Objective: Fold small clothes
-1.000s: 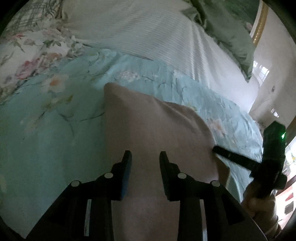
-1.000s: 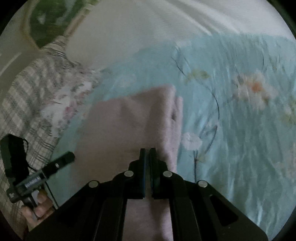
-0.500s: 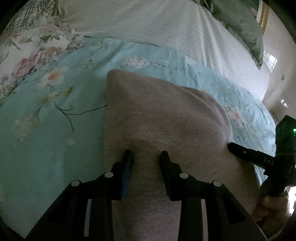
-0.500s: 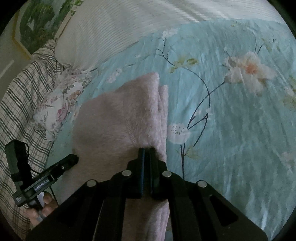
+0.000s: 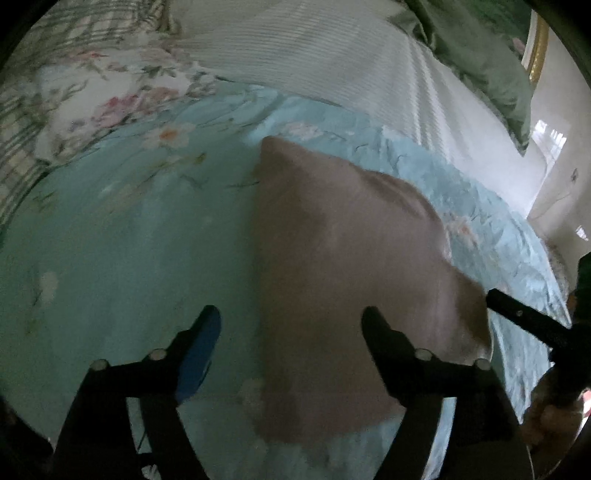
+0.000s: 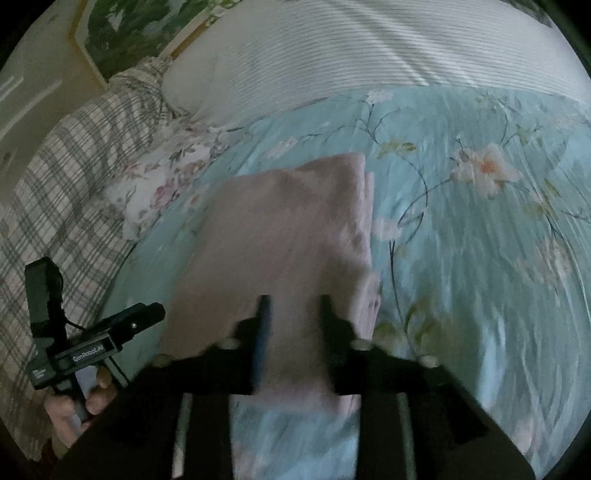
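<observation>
A pink folded garment lies flat on the light blue floral bedspread; it also shows in the right wrist view, with stacked layers along its right edge. My left gripper is wide open and empty above the garment's near left edge. My right gripper is open and empty over the garment's near end. The right gripper shows in the left wrist view at the garment's right side. The left gripper shows in the right wrist view, to the garment's left.
A white striped pillow and a green pillow lie at the head of the bed. A floral pillow and a plaid blanket lie to the left. A framed picture hangs behind.
Both grippers have opened: the right let go of the garment's edge and the left spread wide. Both have drawn back a little and the garment lies flat.
</observation>
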Available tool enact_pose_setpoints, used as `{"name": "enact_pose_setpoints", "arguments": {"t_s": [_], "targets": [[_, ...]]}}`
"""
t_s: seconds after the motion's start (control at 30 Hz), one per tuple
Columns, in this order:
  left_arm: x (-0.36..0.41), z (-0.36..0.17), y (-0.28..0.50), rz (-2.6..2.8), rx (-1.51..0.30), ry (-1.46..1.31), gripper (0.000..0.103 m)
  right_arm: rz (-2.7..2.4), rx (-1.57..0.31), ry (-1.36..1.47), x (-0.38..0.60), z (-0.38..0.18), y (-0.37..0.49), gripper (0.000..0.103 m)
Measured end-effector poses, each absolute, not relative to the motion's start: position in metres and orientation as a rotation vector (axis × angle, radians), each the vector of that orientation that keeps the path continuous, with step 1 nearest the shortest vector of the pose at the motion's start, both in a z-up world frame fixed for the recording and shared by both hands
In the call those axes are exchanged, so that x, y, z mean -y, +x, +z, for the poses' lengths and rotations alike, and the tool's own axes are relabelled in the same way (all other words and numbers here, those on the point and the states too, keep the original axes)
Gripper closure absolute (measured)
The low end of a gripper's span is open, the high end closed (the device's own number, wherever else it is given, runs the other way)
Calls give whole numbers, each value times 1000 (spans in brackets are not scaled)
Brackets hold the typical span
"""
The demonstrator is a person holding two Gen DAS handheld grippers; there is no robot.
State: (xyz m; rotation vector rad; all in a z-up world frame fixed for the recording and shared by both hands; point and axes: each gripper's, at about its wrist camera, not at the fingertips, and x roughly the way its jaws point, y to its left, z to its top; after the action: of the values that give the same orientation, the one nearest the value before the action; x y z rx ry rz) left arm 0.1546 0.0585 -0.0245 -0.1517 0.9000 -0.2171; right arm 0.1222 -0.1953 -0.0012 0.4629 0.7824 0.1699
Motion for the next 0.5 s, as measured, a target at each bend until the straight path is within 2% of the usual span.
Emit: {"name": "enact_pose_setpoints", "arguments": {"t_s": [0.03, 0.13, 0.2, 0.27, 0.33, 0.43, 0.5], "targets": [[-60, -25, 146, -209, -904, -140, 21, 175, -778, 451, 192, 0, 114, 60], [-64, -32, 123, -181, -930, -100, 20, 178, -798, 425, 184, -1, 95, 42], [-67, -40, 108, -159, -950, -78, 20, 166, -823, 418, 179, -3, 81, 22], [-69, -47, 94, -132, -971, -65, 20, 148, -849, 405, 175, -5, 72, 17], [-73, -53, 81, -109, -994, -66, 20, 137, -858, 382, 171, -5, 61, 16], [-77, -54, 65, -76, -972, -64, 20, 122, -842, 332, 164, -3, 43, 4], [-75, -51, 56, -38, -938, -43, 20, 134, -813, 285, 158, -1, 31, 3]]}}
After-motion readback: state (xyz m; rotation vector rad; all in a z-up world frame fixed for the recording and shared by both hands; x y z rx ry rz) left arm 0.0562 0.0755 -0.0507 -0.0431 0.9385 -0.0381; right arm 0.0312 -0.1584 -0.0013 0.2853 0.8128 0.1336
